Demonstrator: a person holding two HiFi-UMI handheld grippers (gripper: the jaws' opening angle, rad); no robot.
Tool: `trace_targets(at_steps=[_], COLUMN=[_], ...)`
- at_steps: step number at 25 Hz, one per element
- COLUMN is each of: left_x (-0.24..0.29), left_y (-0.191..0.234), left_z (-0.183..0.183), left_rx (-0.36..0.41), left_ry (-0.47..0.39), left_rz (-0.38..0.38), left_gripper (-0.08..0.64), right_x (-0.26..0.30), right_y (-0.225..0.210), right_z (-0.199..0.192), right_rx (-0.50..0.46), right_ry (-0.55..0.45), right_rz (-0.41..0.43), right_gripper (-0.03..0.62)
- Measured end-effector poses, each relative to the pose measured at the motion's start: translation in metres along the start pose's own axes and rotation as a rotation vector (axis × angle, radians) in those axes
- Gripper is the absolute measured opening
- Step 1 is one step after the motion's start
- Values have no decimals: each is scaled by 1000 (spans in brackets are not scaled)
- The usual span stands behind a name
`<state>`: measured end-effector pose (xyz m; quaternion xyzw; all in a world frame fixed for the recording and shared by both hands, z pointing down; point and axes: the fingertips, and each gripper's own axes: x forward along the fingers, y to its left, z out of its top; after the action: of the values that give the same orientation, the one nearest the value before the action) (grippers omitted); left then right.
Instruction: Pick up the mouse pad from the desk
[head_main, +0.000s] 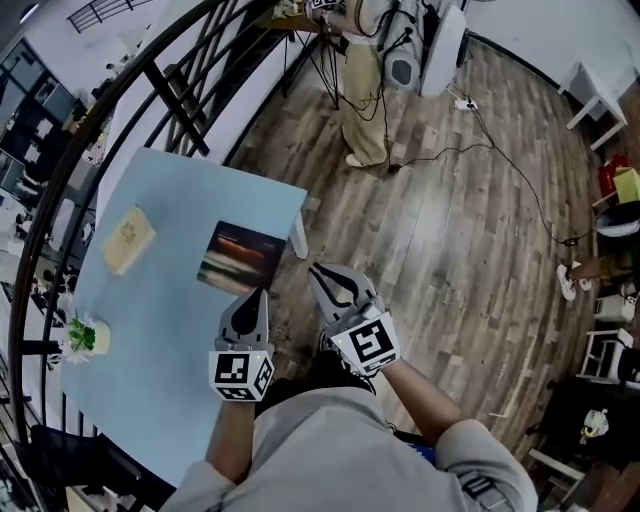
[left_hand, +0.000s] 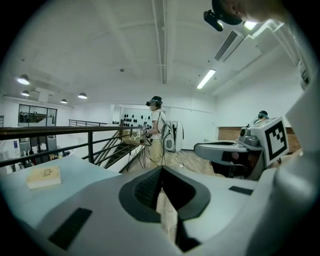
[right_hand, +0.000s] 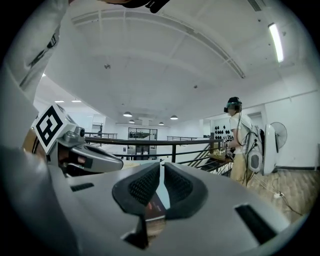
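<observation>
The mouse pad (head_main: 240, 257), dark with a sunset picture, lies flat on the light blue desk (head_main: 160, 310) near its right edge. My left gripper (head_main: 258, 292) hovers just short of the pad's near edge, its jaws shut with nothing between them (left_hand: 161, 169). My right gripper (head_main: 315, 268) is off the desk's right edge, beside the pad's right corner. Its jaws stand a narrow gap apart and hold nothing (right_hand: 161, 172). A strip of the mouse pad (right_hand: 155, 207) shows through that gap. Each gripper sees the other beside it.
A pale book (head_main: 128, 238) lies at the desk's left, and a small potted plant (head_main: 85, 337) stands at its near left. A black railing (head_main: 150, 75) runs behind the desk. A person (head_main: 365, 90) stands on the wooden floor beyond, with cables (head_main: 480, 140) trailing there.
</observation>
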<state>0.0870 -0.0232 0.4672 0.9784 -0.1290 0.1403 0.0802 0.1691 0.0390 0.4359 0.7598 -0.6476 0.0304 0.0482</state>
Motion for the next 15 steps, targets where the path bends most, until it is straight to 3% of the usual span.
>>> trace_targets(at_steps=[15], left_x=[19], left_y=[28], left_z=[-52], left_rx=[-56], left_ry=[144], left_rz=[90], left_gripper=[12], right_x=[41], right_y=[-6], right_z=[-63], right_rx=[109], right_ry=[96], right_rz=[105], right_gripper=[32])
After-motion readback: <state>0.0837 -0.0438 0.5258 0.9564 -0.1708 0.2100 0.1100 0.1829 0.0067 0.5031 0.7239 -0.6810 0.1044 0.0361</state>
